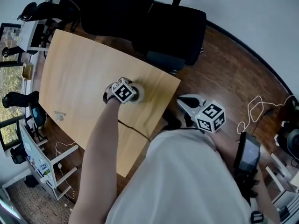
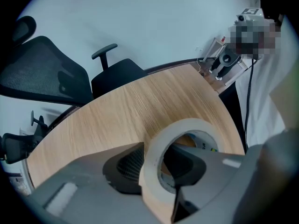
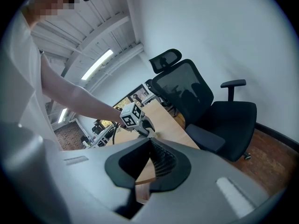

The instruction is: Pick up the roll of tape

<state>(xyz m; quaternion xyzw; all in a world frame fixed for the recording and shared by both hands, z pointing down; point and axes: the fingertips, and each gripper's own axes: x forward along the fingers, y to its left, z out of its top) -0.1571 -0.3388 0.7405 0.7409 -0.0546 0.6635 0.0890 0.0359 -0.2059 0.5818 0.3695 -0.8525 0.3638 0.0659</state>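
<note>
A roll of pale masking tape [image 2: 156, 143] lies flat on the light wooden table [image 2: 117, 111], near its right edge in the head view, where the tape [image 1: 138, 93] shows beside the marker cube. My left gripper [image 2: 152, 164] points straight down over it, one jaw inside the roll's hole and the other outside, both pressed against its wall. It is shut on the roll. My right gripper [image 3: 150, 141] is held off the table's right edge, above the floor, shut with nothing in it; its tips [image 1: 186, 101] point towards the table.
Black office chairs [image 1: 173, 22] stand past the table's far edge. A dark cable [image 1: 133, 127] crosses the table's near part, and a small scrap [image 1: 59, 116] lies at its left. On the wooden floor at the right lie a white cable [image 1: 254, 108] and a black device [image 1: 247, 153].
</note>
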